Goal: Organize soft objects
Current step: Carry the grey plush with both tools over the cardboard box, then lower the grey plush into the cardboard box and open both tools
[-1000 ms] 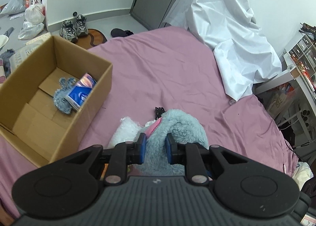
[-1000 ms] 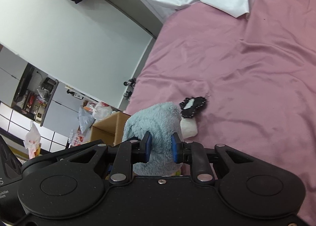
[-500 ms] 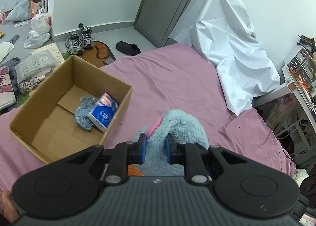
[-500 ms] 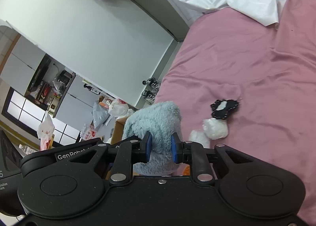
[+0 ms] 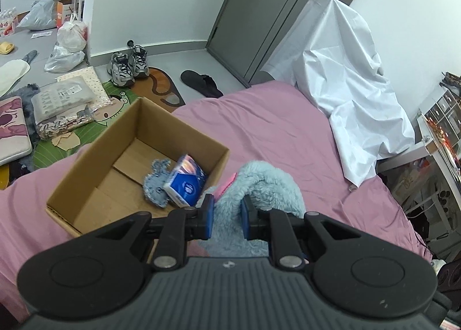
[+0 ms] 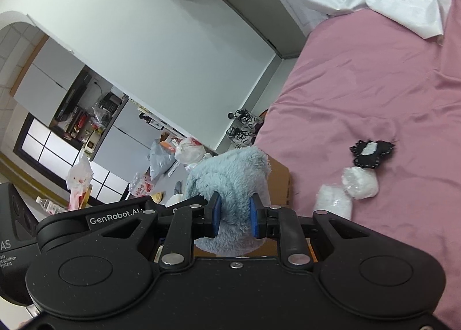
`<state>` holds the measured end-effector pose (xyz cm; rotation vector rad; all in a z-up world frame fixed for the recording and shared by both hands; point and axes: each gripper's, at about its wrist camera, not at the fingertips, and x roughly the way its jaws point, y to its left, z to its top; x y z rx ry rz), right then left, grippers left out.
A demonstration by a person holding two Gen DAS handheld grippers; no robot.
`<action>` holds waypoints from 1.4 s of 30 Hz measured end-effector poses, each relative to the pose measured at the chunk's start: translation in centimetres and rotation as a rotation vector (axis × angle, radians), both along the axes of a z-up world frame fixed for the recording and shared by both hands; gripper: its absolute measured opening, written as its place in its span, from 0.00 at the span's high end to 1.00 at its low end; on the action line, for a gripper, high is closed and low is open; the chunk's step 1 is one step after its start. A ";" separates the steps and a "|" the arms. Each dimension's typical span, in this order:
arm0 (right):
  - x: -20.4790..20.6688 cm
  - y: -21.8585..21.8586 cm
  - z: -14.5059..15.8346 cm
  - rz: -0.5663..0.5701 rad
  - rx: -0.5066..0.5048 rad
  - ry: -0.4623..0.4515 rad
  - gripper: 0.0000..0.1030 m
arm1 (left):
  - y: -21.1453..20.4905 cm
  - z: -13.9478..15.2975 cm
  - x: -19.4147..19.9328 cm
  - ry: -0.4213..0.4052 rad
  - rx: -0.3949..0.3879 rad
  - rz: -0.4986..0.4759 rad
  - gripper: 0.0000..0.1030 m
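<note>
A fluffy light-blue plush (image 5: 268, 186) with a pink tag hangs in the air above the pink bed (image 5: 273, 128). My left gripper (image 5: 227, 216) is shut on one part of it, my right gripper (image 6: 234, 216) on another part of the plush (image 6: 230, 177). An open cardboard box (image 5: 86, 174) stands on the bed to the left, just beside the plush; it holds a blue knitted piece (image 5: 154, 186) and a blue tissue pack (image 5: 185, 183). Two white wrapped bundles (image 6: 358, 181) and a black pouch (image 6: 370, 153) lie on the bed at right.
A white sheet (image 5: 345, 79) drapes over something at the bed's far right. Shoes (image 5: 128, 65), bags and packages litter the floor beyond the bed's left edge. A grey door (image 5: 273, 13) is behind. A shelf (image 5: 440, 128) stands at right.
Both grippers have lifted the plush higher off the bed and carried it left toward the box. The white bundles it covered now lie exposed on the bed.
</note>
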<state>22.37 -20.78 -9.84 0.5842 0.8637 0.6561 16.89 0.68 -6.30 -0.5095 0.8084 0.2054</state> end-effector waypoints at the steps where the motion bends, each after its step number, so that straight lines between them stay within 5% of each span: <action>1: 0.0 0.3 0.0 0.003 -0.001 -0.006 0.80 | 0.3 0.0 -0.1 -0.003 0.000 0.002 0.83; 23: 0.9 5.5 -0.9 0.049 0.009 -0.040 0.77 | 6.3 -1.6 0.1 -0.022 -0.025 0.045 0.84; 35: 1.5 7.2 -2.1 0.072 -0.015 -0.015 0.71 | 10.7 -4.8 1.1 0.029 -0.050 0.103 0.85; 42: 1.8 6.6 -2.1 0.037 -0.029 -0.004 0.70 | 11.0 -5.7 1.7 0.045 -0.002 0.117 0.85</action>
